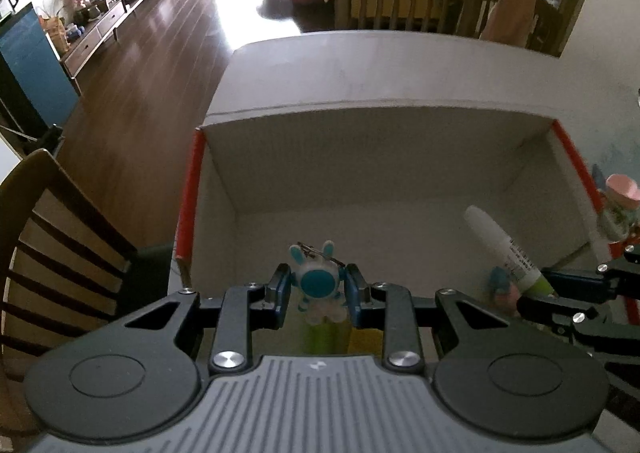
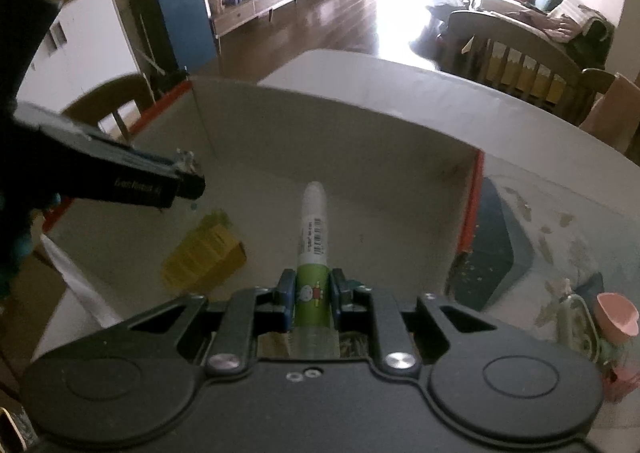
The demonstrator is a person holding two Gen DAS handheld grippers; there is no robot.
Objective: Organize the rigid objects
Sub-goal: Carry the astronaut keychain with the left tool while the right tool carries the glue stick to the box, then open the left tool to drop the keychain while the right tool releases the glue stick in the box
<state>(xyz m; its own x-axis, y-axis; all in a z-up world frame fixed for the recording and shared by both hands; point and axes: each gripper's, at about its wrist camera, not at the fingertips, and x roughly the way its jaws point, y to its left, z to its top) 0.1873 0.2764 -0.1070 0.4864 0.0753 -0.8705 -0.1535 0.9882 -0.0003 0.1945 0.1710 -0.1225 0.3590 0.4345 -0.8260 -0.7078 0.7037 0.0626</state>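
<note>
The left gripper [image 1: 319, 295] is clamped on a small blue and white rabbit figure [image 1: 319, 285], which stands upright between the pads with its ears pointing up and its round blue face toward the camera. It hangs over the near end of an open cardboard box [image 1: 360, 173] with red outer edges. On the box floor below lies a yellow packet [image 2: 204, 255]; its print is too blurred to read.

To the right, the right gripper [image 2: 313, 293] is closed on a glue pen [image 2: 314, 241] held by its green lower body. Its long axis runs straight ahead along the fingers, white cap pointing toward the box's far wall. A barcode and a small cartoon mark its label; the fine text is unreadable.

Outside the box's right wall, a pink-topped ornament [image 2: 614, 319] stands on the patterned tablecloth [image 2: 560, 237].
</note>
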